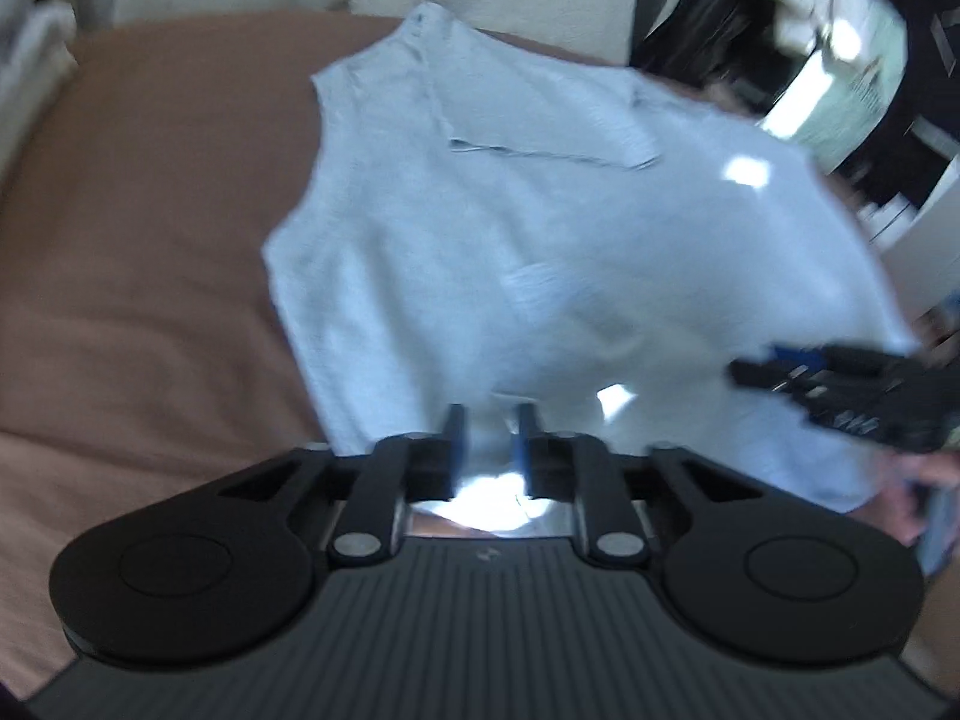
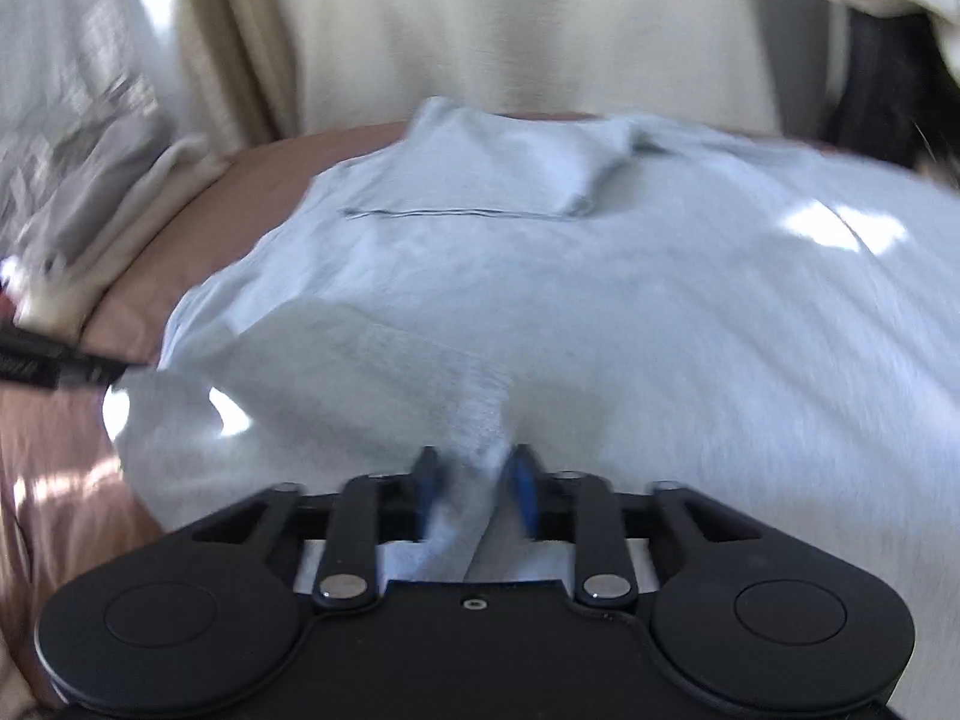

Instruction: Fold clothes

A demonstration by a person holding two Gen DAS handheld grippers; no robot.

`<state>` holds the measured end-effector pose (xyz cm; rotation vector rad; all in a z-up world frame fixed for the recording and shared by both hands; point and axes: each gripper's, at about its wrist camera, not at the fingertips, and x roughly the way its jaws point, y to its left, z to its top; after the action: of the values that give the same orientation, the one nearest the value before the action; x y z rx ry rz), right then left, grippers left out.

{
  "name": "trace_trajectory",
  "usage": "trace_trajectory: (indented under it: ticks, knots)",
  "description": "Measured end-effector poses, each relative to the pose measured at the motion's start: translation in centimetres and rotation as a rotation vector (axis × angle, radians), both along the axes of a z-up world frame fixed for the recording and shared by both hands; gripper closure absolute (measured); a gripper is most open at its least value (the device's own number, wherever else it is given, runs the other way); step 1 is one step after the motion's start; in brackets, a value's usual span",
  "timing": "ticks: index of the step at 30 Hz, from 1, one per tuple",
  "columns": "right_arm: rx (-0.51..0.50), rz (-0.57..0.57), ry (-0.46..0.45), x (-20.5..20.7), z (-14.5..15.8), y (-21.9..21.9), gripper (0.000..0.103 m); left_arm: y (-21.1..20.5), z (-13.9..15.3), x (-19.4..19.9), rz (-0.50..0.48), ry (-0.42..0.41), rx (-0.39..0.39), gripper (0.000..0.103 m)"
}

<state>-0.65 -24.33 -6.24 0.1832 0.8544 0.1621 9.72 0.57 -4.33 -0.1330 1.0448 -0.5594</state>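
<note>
A light blue shirt (image 1: 540,252) lies spread on a brown bed sheet (image 1: 138,276), with one sleeve folded in over its far part. My left gripper (image 1: 489,420) is shut on the shirt's near edge, cloth bunched between its fingers. My right gripper (image 2: 474,462) is shut on a fold of the same shirt (image 2: 600,300), which rises into its jaws. The right gripper also shows in the left wrist view (image 1: 840,390) at the shirt's right edge. The left gripper's tip shows at the left of the right wrist view (image 2: 54,366). Both views are motion-blurred.
The brown sheet (image 2: 54,480) lies left of the shirt. A pile of grey and cream cloth (image 2: 90,222) lies at the bed's left side. A cream curtain (image 2: 510,24) hangs behind. Dark clutter and a white shelf (image 1: 870,90) stand at the right.
</note>
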Motion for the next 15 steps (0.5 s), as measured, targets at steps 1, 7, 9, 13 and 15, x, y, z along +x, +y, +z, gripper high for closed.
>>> trace_trajectory:
  ticks: [1,7,9,13,15]
  knots:
    - [0.013,-0.009,0.016,-0.3,0.0,-0.5,0.058,0.1,-0.1,0.1,0.018,0.000,-0.004,0.025]
    - [0.175,-0.053,0.053,-3.9,0.0,-3.5,0.054,-1.0,-2.8,1.1,-0.002,0.171,-0.057,0.045]
    - [0.252,-0.078,0.057,-4.8,-0.4,-4.1,0.054,-1.5,-3.6,1.0,0.031,0.175,0.047,0.079]
    - [0.382,-0.103,0.058,-5.5,-1.1,-4.7,0.054,-0.9,-1.7,-0.6,0.047,0.139,0.027,0.095]
    - [0.455,-0.101,0.067,-5.4,-1.3,-4.8,0.054,-0.4,-0.9,-1.9,0.065,0.130,0.026,0.095]
